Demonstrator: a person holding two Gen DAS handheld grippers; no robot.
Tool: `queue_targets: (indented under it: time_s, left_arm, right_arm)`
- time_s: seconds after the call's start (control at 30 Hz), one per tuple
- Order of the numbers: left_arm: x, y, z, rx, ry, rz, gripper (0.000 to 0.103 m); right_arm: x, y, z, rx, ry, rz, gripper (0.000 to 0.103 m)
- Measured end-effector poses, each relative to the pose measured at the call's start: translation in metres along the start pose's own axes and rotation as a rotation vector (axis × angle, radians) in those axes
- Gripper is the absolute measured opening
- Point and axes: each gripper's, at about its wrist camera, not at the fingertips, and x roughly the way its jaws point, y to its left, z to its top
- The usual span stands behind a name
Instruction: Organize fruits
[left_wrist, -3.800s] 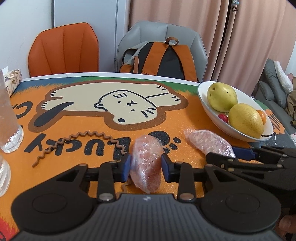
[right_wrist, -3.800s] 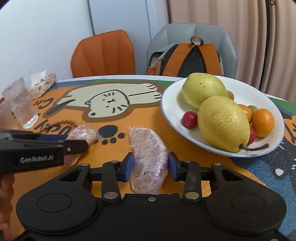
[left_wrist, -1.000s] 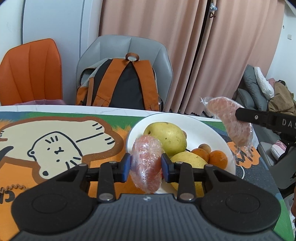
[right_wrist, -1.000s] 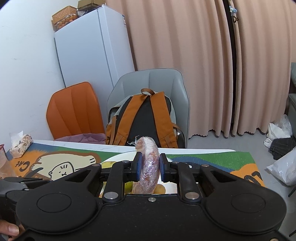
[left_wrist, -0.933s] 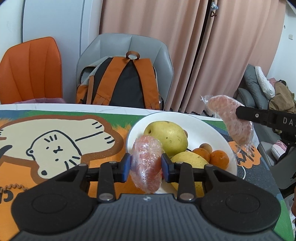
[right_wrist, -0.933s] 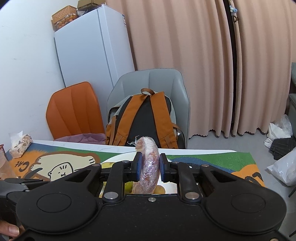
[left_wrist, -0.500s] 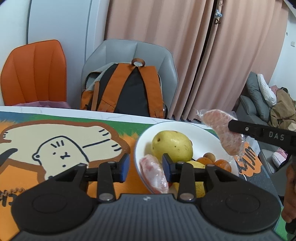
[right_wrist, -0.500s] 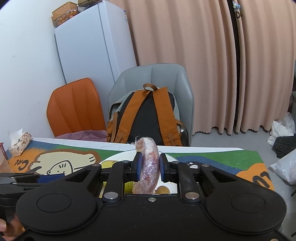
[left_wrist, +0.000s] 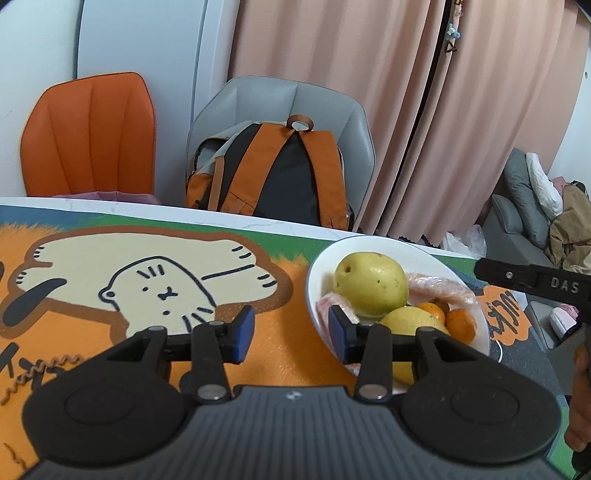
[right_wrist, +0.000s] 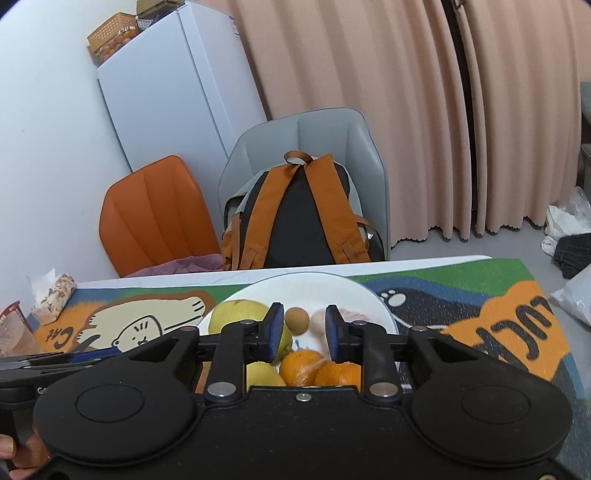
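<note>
A white bowl (left_wrist: 436, 254) on the cat-print mat holds two yellow-green pears (left_wrist: 369, 282), several oranges (left_wrist: 460, 319) and a small brown fruit (right_wrist: 296, 320). Two pink fruit pieces in cling film lie in it: one (left_wrist: 325, 304) at its left wall beside the upper pear, the other (left_wrist: 439, 290) behind the oranges. My left gripper (left_wrist: 291, 332) hovers at the bowl's left rim, jaws opening, nothing between them. My right gripper (right_wrist: 303, 334) hangs over the bowl (right_wrist: 369, 295), jaws opening, the wrapped piece (right_wrist: 352, 315) lying below them, free of the pads. Its black finger (left_wrist: 532, 280) reaches in from the right.
A grey chair with an orange-and-black backpack (left_wrist: 280, 177) and an orange chair (left_wrist: 88, 136) stand behind the table's far edge. A coiled brown cord (left_wrist: 40, 369) lies on the mat at the left. A glass (right_wrist: 14, 332) and a tissue pack (right_wrist: 51, 295) sit far left.
Both grippers have let go of their wrapped pieces, which now lie in the bowl. The left released first and drew back to the left; the right released within the last half second.
</note>
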Motion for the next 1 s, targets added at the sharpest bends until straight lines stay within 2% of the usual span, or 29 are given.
queue_targets:
  time_s: [0.13,0.3,0.43,0.63,0.8,0.9,1.0]
  left_arm:
    - [-0.009,0.002,-0.003,-0.001,-0.009,0.003,0.055]
    - [-0.020,0.004,-0.007,-0.005,-0.011,0.002,0.059]
    - [-0.032,0.005,-0.010,-0.004,-0.019,0.003,0.070]
    - [-0.049,0.008,-0.014,-0.009,-0.017,0.014,0.081]
    - [-0.065,0.006,-0.018,0.013,-0.011,0.012,0.089]
    - [-0.076,0.006,-0.021,0.021,-0.021,0.006,0.094]
    - [-0.086,0.006,-0.025,0.027,-0.026,0.003,0.095]
  right_arm:
    - [-0.010,-0.001,-0.006,0.023,0.000,0.002,0.026]
    - [-0.019,0.001,-0.015,0.035,0.004,-0.001,0.027]
    - [-0.028,0.006,-0.020,0.044,0.004,0.009,0.031]
    - [-0.047,0.019,-0.026,0.034,-0.004,0.030,0.049]
    - [-0.064,0.033,-0.030,0.018,-0.009,0.057,0.068]
    - [-0.075,0.037,-0.033,0.018,-0.024,0.065,0.076]
    - [-0.084,0.041,-0.037,0.022,-0.029,0.068,0.080]
